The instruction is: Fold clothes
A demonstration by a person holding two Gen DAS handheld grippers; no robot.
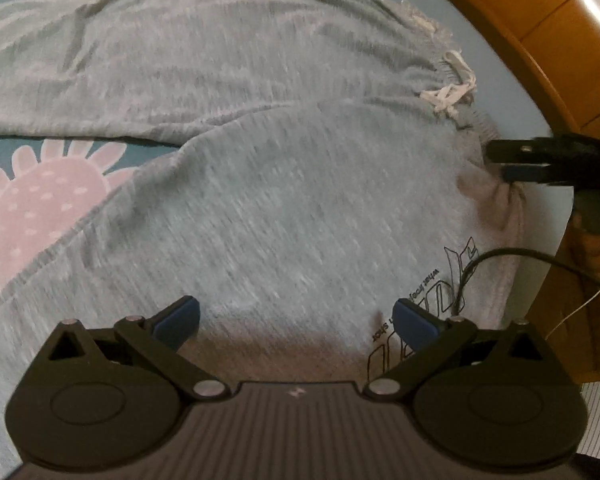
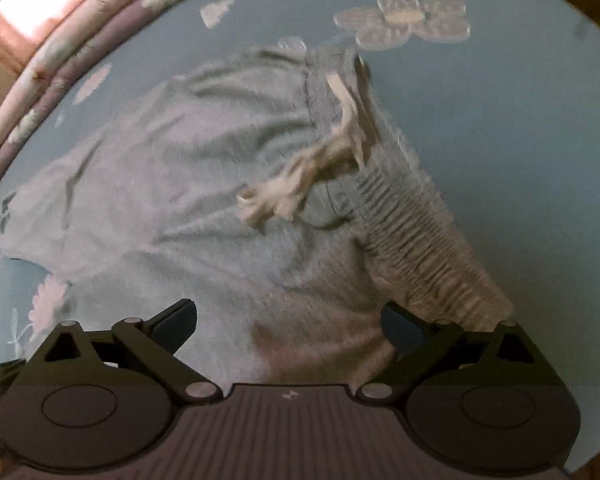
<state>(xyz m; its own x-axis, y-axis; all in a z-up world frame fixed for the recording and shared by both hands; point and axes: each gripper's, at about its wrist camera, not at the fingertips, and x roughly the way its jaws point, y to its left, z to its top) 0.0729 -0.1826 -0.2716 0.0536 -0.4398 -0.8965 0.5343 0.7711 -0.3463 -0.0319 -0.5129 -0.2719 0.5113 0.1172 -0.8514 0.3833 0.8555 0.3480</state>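
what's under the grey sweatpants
A blue bedsheet with a pink flower print lies under the grey sweatpants. The print runs beneath the fabric; that covered part cannot be seen.

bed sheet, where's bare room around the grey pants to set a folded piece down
Bare blue sheet lies beyond the elastic waistband, beside the flower print. A smaller patch with the pink print sits between the two legs. The grey pants cover the middle, under both open grippers.

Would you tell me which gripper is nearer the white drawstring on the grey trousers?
Right. The right gripper is at the waistband, just below the drawstring; the left gripper hovers further down the trousers.
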